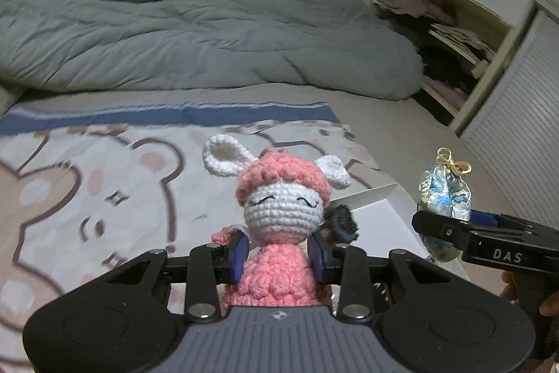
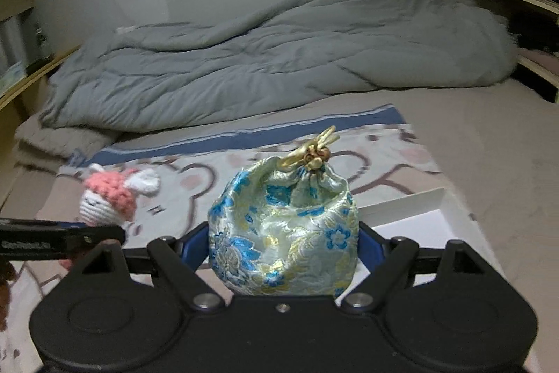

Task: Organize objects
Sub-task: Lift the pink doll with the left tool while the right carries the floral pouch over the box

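Note:
My left gripper [image 1: 279, 254] is shut on a crocheted bunny doll [image 1: 279, 208] with a pink hat, white ears and pink dress; its blue pads press the doll's body below the head. The doll is held upright above the bed. My right gripper [image 2: 283, 250] is shut on a silky drawstring pouch [image 2: 283, 233] with blue and gold flowers and a gold cord on top, the pads pressing its two sides. In the left wrist view the pouch [image 1: 443, 198] and right gripper [image 1: 454, 229] show at the right. In the right wrist view the doll [image 2: 111, 198] shows at the left.
A bear-print blanket [image 1: 87, 198] with a blue stripe covers the near bed. A white box [image 2: 412, 212] lies at its right, with a dark object [image 1: 340, 221] by it. A rumpled grey duvet [image 2: 279, 58] lies behind. Shelves [image 1: 454, 41] and a slatted door [image 1: 524, 135] stand right.

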{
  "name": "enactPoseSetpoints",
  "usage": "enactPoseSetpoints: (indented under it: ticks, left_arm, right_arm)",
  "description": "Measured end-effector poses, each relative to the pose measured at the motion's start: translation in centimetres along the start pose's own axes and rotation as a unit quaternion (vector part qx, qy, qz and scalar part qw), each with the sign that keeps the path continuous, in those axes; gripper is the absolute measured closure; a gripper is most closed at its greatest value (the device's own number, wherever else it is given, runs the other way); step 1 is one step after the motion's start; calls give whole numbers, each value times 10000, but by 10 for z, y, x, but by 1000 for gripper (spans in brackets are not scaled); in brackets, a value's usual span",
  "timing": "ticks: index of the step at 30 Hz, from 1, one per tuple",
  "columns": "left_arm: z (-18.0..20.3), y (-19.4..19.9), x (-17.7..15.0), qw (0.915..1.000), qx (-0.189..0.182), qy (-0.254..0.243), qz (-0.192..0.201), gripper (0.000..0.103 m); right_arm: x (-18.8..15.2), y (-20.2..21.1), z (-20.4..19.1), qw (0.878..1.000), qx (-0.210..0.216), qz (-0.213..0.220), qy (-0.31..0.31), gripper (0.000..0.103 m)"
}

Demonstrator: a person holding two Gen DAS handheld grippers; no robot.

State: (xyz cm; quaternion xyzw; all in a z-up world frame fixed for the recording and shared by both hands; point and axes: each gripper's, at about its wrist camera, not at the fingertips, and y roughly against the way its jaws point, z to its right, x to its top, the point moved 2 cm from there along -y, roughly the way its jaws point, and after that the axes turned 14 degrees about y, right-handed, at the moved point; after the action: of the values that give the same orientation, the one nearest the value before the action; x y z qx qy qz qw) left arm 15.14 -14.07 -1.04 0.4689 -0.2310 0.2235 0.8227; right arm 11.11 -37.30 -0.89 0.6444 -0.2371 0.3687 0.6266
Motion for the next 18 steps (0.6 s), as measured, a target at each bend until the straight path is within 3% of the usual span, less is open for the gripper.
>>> enactPoseSetpoints:
  ticks: [8, 18]
  left_arm:
    - [47, -42, 12, 9959, -487, -754, -131, 66]
    - [97, -112, -4, 9703, -1070, -2115, -479, 66]
  right_arm:
    - [-17, -13, 56, 9979, -420, -117, -470, 18]
    - [-42, -36, 108, 9907, -765, -312, -1081, 18]
